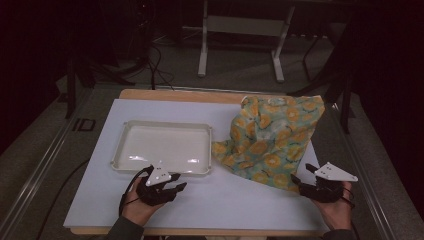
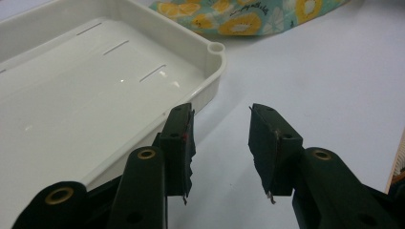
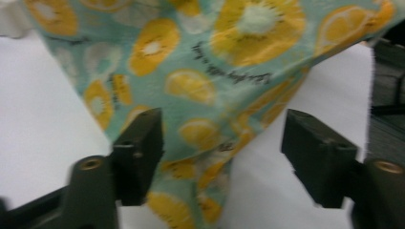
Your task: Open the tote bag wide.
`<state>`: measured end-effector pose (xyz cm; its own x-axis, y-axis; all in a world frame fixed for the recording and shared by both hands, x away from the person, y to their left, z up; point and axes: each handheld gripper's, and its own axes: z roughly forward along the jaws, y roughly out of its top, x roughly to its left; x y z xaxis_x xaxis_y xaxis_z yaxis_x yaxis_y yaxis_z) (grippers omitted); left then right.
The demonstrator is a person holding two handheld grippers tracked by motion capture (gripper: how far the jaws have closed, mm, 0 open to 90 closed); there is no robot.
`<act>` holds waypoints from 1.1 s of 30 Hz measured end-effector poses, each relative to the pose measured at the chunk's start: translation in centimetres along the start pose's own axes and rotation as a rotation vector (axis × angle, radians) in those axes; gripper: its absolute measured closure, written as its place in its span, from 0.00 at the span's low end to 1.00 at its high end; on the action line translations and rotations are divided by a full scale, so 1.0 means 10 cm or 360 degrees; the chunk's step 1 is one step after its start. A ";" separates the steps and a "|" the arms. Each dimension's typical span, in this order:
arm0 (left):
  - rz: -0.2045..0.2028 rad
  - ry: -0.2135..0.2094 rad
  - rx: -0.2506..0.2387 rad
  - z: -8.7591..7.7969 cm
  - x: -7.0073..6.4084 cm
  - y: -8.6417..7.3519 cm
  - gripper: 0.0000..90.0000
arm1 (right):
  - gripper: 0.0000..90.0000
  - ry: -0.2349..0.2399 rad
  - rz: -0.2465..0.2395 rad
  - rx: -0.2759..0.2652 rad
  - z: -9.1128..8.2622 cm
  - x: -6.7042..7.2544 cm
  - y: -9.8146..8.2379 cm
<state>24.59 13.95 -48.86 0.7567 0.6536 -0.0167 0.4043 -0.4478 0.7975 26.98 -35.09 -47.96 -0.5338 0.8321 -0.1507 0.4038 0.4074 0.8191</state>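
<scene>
While my right claw (image 3: 222, 152) gapes wide, the fruit-print cloth (image 3: 200, 71) lies loose between its jaws. My left claw (image 2: 220, 143) stands apart, the white tray (image 2: 86, 95) just beside it.

A white tray (image 1: 162, 147) is lying on the white table (image 1: 210, 200) — empty. Behind, a metal frame (image 1: 240, 35) is standing on the floor.

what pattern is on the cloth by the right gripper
The cloth is teal-green with yellow-orange citrus slices and small dark lettering, clearest in the right gripper view.
</scene>
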 end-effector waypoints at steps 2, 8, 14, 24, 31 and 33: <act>0.0000 -0.0005 -0.0001 0.01 0.01 0.01 0.67 | 0.24 -0.0033 -0.0006 0.0012 0.02 -0.01 0.02; 0.0001 -0.0008 0.0003 0.01 0.03 0.02 0.66 | 0.23 -0.0022 0.0045 0.0005 0.07 -0.07 0.08; 0.0003 -0.0018 0.0002 0.02 0.04 0.05 0.67 | 0.42 0.0089 0.0155 -0.0001 0.11 -0.16 0.13; 0.0040 -0.0027 -0.0002 0.04 0.06 0.15 0.66 | 0.61 0.0175 0.0313 0.0005 0.16 -0.35 0.21; 0.0056 -0.0048 0.0000 0.09 0.07 0.23 0.67 | 0.83 0.0234 0.0336 0.0005 0.19 -0.35 0.22; 0.0061 -0.0055 -0.0008 0.10 0.07 0.26 0.67 | 0.90 0.0231 0.0308 0.0006 0.19 -0.34 0.22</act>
<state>26.71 12.61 -47.44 0.7889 0.6144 -0.0069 0.3723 -0.4690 0.8009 31.13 -36.30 -46.73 -0.5471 0.8322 0.0904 0.5117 0.2470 0.8229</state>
